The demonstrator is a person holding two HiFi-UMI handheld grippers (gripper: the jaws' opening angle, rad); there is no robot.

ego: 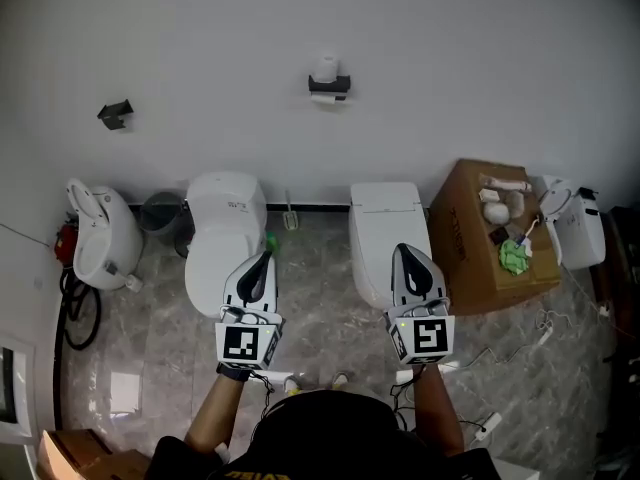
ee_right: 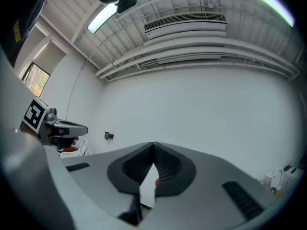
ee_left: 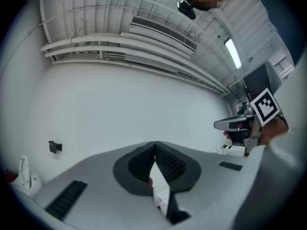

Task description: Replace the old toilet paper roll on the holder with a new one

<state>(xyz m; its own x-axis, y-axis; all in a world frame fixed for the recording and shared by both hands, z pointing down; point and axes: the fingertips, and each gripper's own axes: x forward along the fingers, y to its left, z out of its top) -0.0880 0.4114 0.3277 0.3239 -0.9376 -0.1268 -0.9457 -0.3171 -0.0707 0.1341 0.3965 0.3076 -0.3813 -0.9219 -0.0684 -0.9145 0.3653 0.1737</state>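
Two toilets (ego: 225, 233) on marble floor (ego: 320, 323) by white wall (ego: 420, 38); L gripper (ego: 265, 257), R gripper (ego: 405, 252) both closed, empty.

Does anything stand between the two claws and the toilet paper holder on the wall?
Nothing visible blocks the holder itself. The left toilet and right toilet stand against the wall below it, ahead of the shut left claw and right claw; the holder sits above the gap between them.

Floor (ego: 320, 333): grey marbled tile.
Along wall: left toilet (ego: 225, 233), right toilet (ego: 385, 228), dark bin (ego: 160, 211).
Right side: open cardboard box (ego: 465, 243), white cables (ego: 545, 333).
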